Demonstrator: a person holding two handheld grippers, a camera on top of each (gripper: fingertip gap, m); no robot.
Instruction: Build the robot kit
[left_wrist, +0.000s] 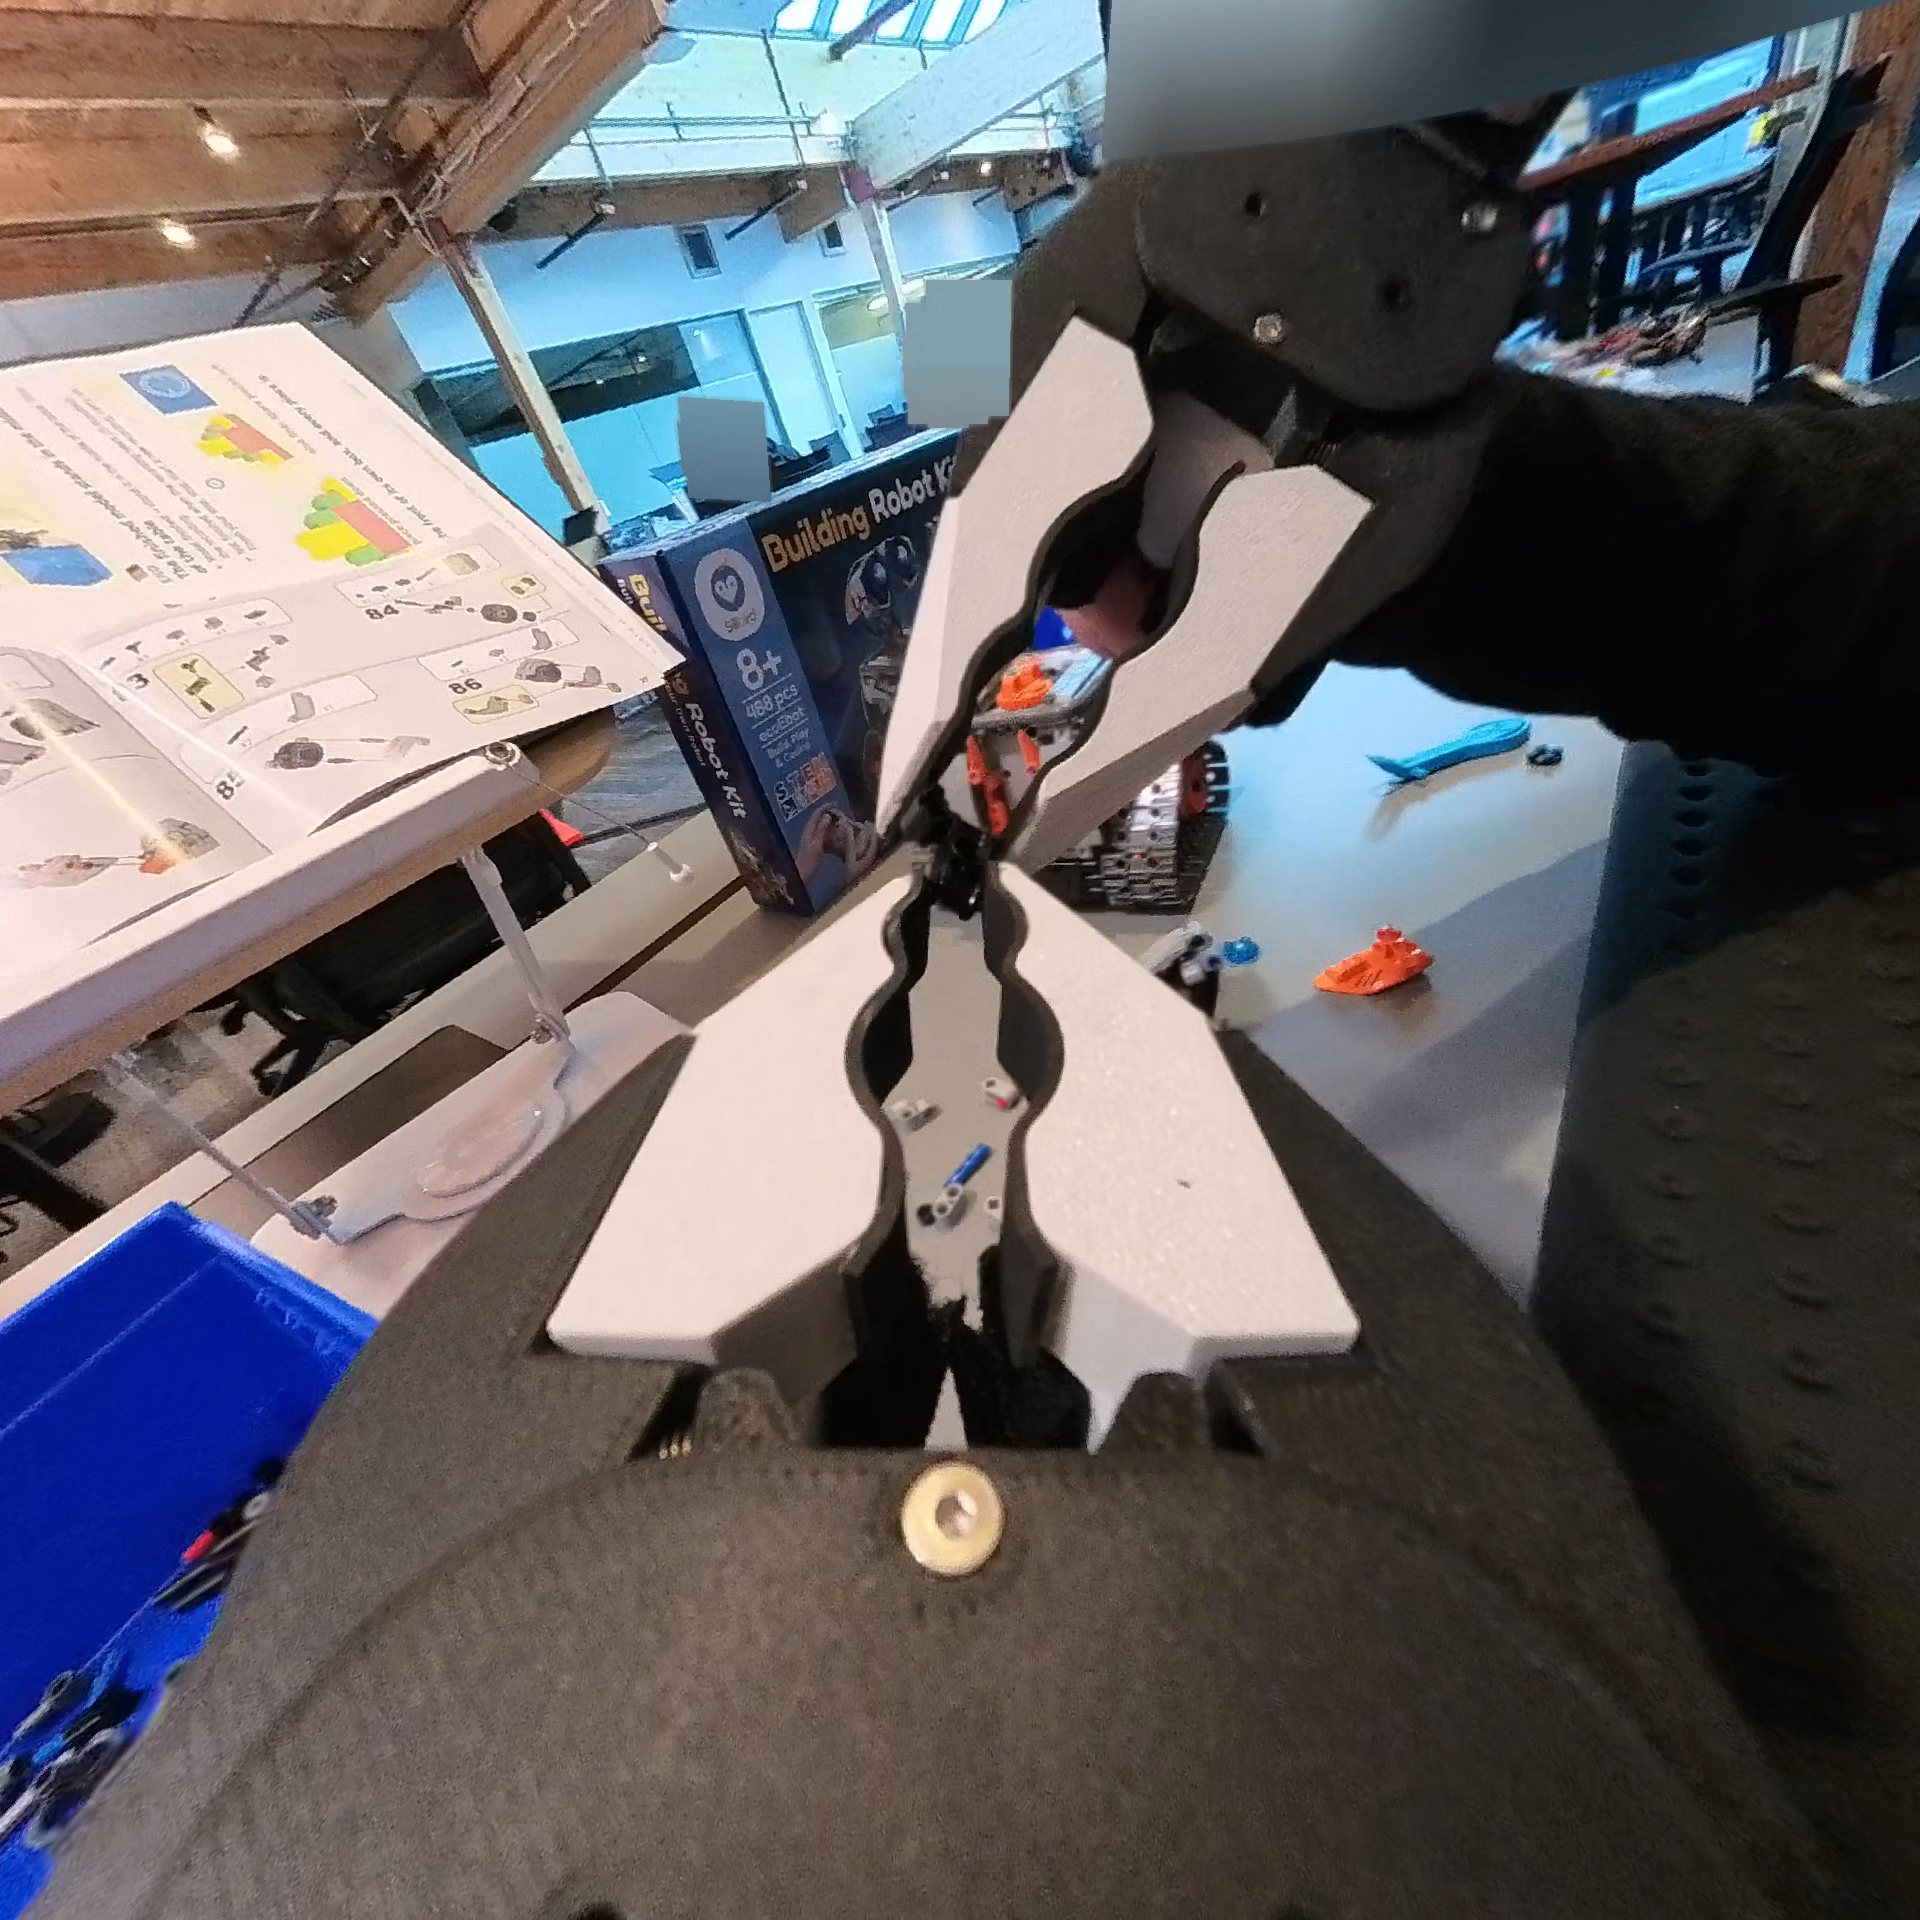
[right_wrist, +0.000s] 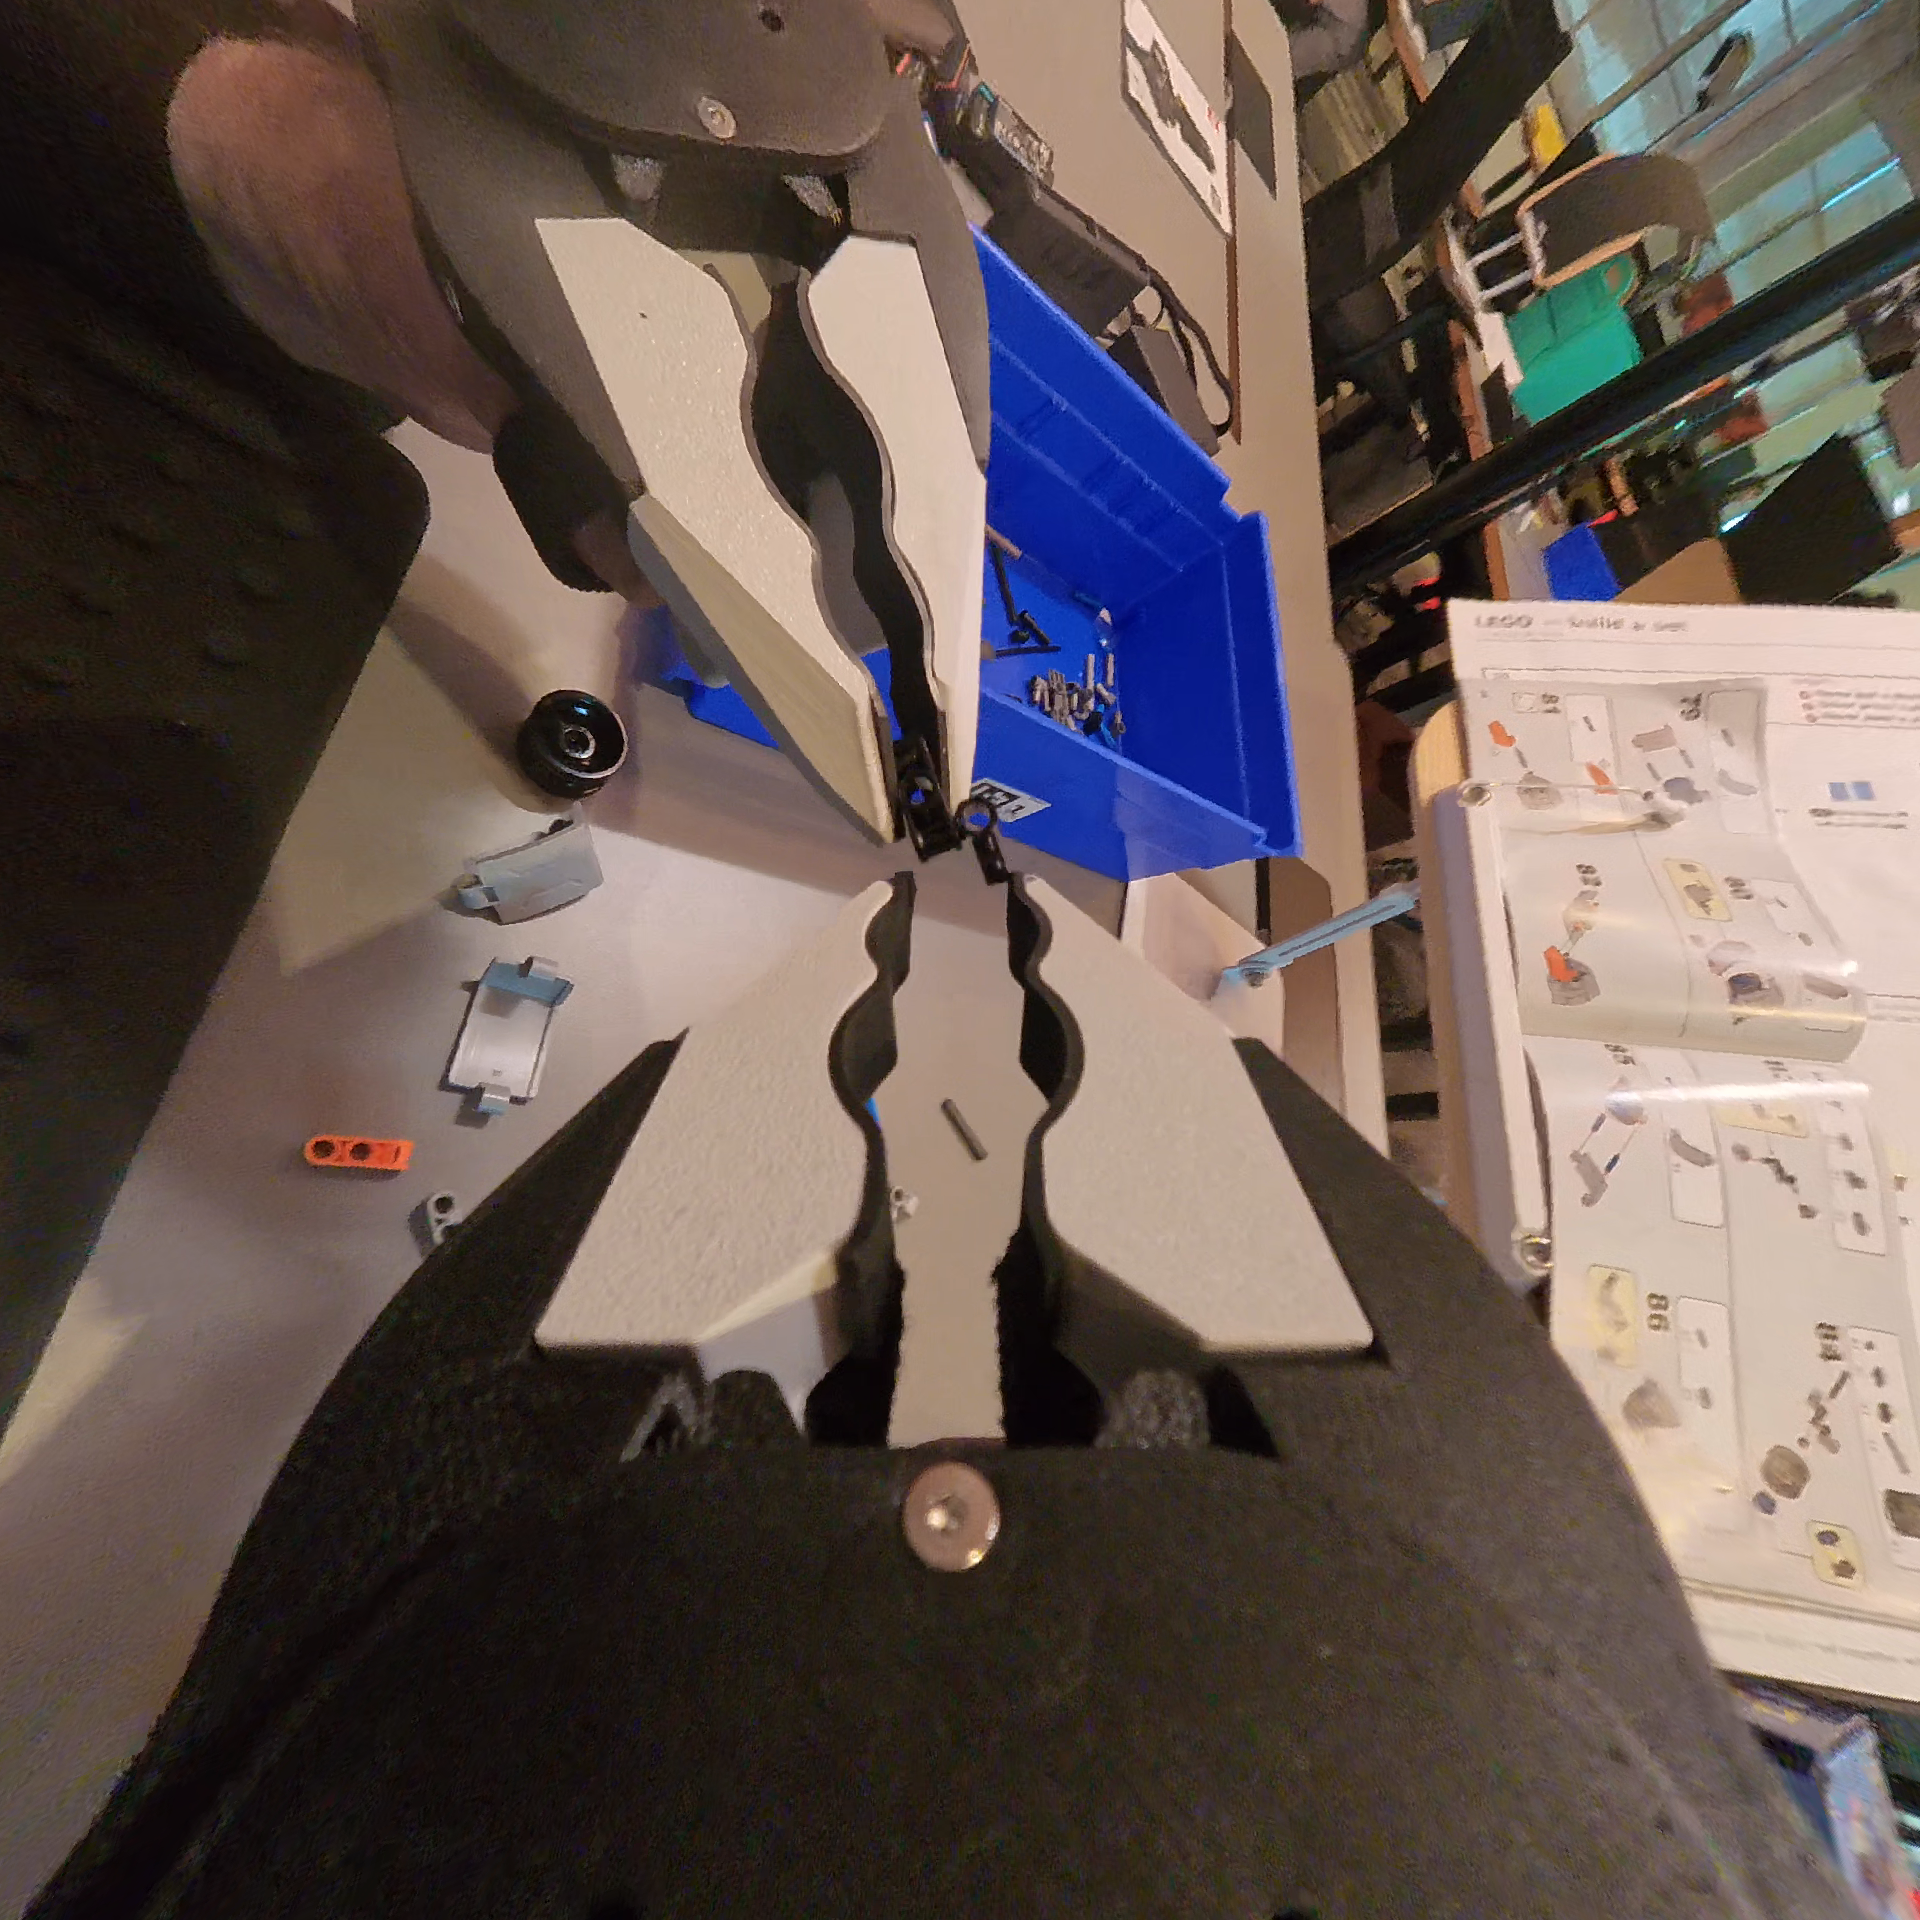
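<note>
The left gripper (left_wrist: 951, 873) and right gripper (right_wrist: 951, 883) met tip to tip above the worktop (right_wrist: 312, 1299). The left was closed on a small black piece (right_wrist: 925, 800); the right pinched a second black piece (right_wrist: 982, 836), the two pieces touching. Loose small parts (left_wrist: 951, 1153) lay below. Beyond stood a blue bin (right_wrist: 1143, 623), a manual (left_wrist: 260, 623), a box (left_wrist: 769, 665) and a tracked model (left_wrist: 1143, 810).
</note>
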